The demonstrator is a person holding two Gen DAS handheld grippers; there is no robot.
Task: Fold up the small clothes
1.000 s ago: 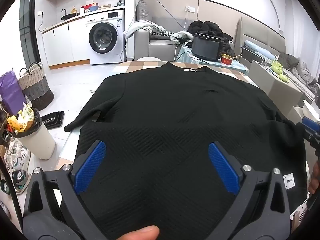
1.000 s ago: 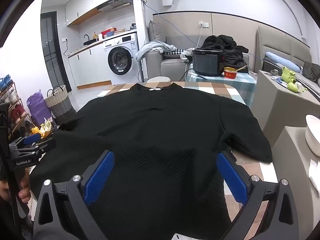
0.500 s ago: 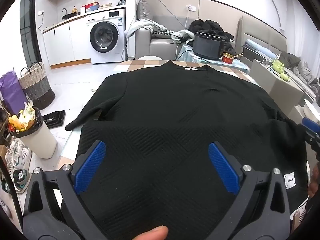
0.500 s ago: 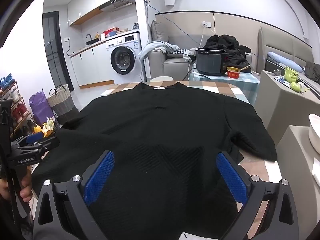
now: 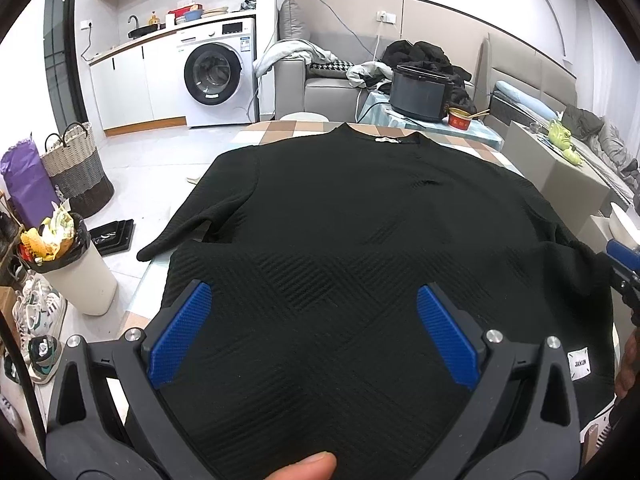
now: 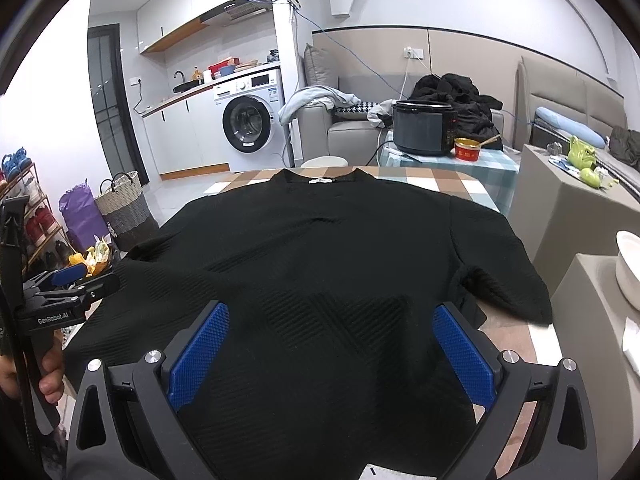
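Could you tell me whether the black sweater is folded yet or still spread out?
Spread flat: the black sweater covers the table, both sleeves out.

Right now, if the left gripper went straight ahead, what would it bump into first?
Most likely the black sweater. The left gripper is open and points along the sweater spread on the table, so it would probably meet that fabric first. How high it hangs above the cloth is hard to tell.

Black sweater (image 5: 340, 232): matt ribbed knit cloth. Tongs pads (image 6: 198, 354): blue textured rubbery plastic.
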